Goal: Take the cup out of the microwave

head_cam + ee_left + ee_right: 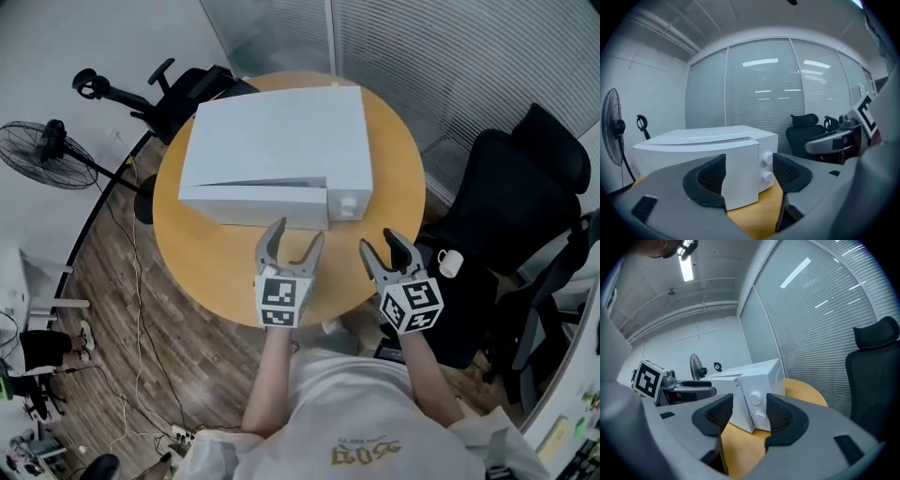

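Left gripper [297, 234] and right gripper [378, 242] are held spread, empty; cup, unseen inside microwave [281, 141] at 12 o'clock, is judged light, fragile, handle-gripped.

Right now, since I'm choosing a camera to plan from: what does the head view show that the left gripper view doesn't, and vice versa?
Only the head view: a small white cup at the black chair, and the whole round table from above. Only the left gripper view: the ribbed inner pads of the open left gripper, and the ceiling. Both: the white microwave, its knobs, the fan, the right gripper.
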`<state>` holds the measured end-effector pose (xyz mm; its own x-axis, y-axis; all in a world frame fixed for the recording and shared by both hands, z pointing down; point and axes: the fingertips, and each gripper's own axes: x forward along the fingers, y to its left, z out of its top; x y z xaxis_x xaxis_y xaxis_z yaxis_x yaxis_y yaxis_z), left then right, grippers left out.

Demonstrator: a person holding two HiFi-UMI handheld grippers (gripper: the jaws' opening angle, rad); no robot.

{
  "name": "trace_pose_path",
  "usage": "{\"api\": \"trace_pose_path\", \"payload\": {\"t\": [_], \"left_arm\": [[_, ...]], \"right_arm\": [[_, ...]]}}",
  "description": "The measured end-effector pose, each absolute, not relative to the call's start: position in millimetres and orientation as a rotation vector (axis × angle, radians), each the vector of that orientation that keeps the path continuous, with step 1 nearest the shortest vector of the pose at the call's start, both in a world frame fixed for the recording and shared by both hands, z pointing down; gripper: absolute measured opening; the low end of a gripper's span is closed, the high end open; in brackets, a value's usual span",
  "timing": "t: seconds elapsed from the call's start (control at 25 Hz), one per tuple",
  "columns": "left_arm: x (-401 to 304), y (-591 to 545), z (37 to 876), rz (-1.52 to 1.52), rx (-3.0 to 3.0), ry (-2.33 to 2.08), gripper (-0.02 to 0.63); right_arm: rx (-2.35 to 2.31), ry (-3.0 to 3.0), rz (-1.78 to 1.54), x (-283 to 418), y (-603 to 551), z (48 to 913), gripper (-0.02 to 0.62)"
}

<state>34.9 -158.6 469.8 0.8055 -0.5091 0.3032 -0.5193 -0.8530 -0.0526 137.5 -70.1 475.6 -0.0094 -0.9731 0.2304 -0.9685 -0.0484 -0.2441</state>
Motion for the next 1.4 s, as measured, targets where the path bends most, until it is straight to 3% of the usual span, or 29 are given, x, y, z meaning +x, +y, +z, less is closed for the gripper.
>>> {"api": "trace_pose_path", "payload": {"t": [0.68, 1.4], "left_arm": [[74, -188, 448, 0.543, 3.111, -0.897, 0.324], [109, -205, 470, 0.836, 3.125, -1.061, 0.319]], "right_arm": [[-2.169, 2.174, -0.565, 154, -102, 478, 0.215], [-2.137, 2.194, -0.585, 197, -82, 472, 0.212]]}}
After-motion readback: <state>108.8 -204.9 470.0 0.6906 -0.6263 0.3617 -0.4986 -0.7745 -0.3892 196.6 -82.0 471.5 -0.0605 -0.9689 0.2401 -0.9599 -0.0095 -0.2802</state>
